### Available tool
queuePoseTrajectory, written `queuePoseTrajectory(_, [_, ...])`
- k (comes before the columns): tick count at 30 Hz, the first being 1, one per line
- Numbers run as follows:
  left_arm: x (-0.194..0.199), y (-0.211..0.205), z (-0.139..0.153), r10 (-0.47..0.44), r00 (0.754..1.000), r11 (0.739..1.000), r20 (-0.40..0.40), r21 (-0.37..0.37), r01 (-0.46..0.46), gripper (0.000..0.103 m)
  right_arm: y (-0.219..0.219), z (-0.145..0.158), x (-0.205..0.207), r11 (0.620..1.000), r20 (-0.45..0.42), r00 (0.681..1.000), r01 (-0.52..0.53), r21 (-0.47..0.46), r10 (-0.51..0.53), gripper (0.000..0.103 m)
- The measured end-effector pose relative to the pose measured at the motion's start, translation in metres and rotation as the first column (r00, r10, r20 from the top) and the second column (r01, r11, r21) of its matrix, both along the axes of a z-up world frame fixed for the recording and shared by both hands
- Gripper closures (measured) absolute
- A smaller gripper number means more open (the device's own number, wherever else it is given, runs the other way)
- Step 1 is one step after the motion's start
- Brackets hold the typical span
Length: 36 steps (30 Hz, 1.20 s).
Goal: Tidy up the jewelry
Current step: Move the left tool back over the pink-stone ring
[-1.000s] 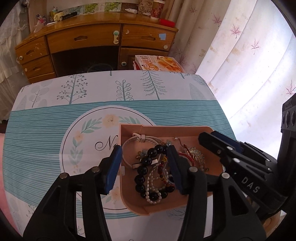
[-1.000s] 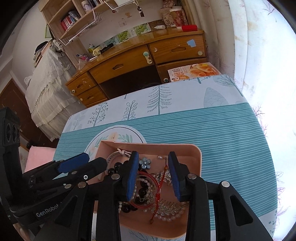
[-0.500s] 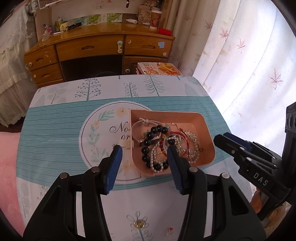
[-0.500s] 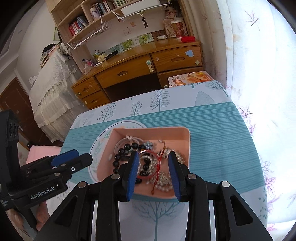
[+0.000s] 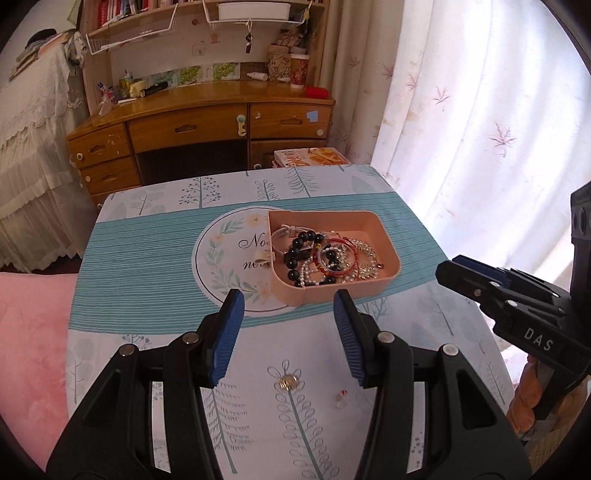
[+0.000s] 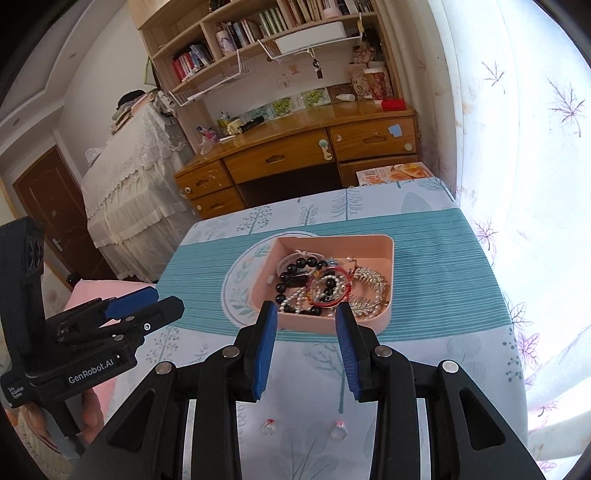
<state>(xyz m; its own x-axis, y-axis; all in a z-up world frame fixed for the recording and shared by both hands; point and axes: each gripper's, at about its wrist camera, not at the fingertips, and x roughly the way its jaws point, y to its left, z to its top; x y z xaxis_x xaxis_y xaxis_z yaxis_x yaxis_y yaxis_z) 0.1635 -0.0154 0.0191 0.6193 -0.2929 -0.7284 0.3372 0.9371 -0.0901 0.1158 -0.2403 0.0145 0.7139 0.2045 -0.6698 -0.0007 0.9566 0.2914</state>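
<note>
Pink tray [image 5: 371, 291] of tangled jewelry [image 5: 325, 260] sits on the worktop [image 5: 147, 258] (teal stripes). Left gripper [image 5: 288, 334] and right gripper [image 6: 304, 345] hover nearer, fingers spread, holding nothing.

Both grippers pulled back and rose away from the pink tray [image 5: 384, 236]. 1 second before, the left gripper [image 5: 288, 336] had its blue pads down inside the tray, straddling the black bead bracelet [image 5: 295, 254]; at this moment its tips hung short of the tray's near wall, toward 6 o'clock. The right gripper [image 6: 306, 347] likewise left the red cord bracelet [image 6: 328, 288] it had straddled (nothing came out with it) and sat just before the near rim. With the wider view, small pieces entered at 6 o'clock on the tablecloth [image 5: 147, 258]: a gold stud [image 5: 288, 382] and 2 clear earrings [image 6: 267, 425], and the bookshelf [image 6: 258, 29] appeared at 12 o'clock.
</note>
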Motion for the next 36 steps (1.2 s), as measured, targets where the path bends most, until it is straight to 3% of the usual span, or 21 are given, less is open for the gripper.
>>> queuePoseTrajectory(10, [-0.052, 0.012, 0.008, 0.007, 0.993, 0.999, 0.12, 0.047, -0.013, 0.056, 0.03, 0.012, -0.058, 0.998, 0.026, 0.998, -0.056, -0.022, 0.056, 0.07])
queuePoseTrajectory(17, [-0.054, 0.005, -0.03, -0.036, 0.999, 0.999, 0.022, 0.03, 0.036, 0.056, 0.038, -0.009, -0.073, 0.997, 0.0, 0.998, -0.059, -0.044, 0.06, 0.07])
queuePoseTrajectory(25, [-0.042, -0.017, -0.102, -0.054, 0.985, 0.999, -0.161, -0.004, 0.054, 0.056, 0.012, -0.066, -0.065, 1.0, -0.097, 0.995, -0.009, -0.009, 0.008, 0.07])
queuePoseTrajectory(31, [-0.038, -0.036, -0.133, -0.054, 0.976, 0.999, -0.212, -0.006, 0.054, 0.056, -0.009, -0.104, -0.054, 0.999, -0.148, 0.988, 0.041, 0.022, -0.038, 0.07])
queuePoseTrajectory(36, [-0.037, -0.047, -0.144, -0.054, 0.975, 0.998, -0.217, 0.009, 0.058, 0.056, -0.008, -0.128, -0.044, 0.999, -0.175, 0.984, 0.028, -0.016, -0.03, 0.07])
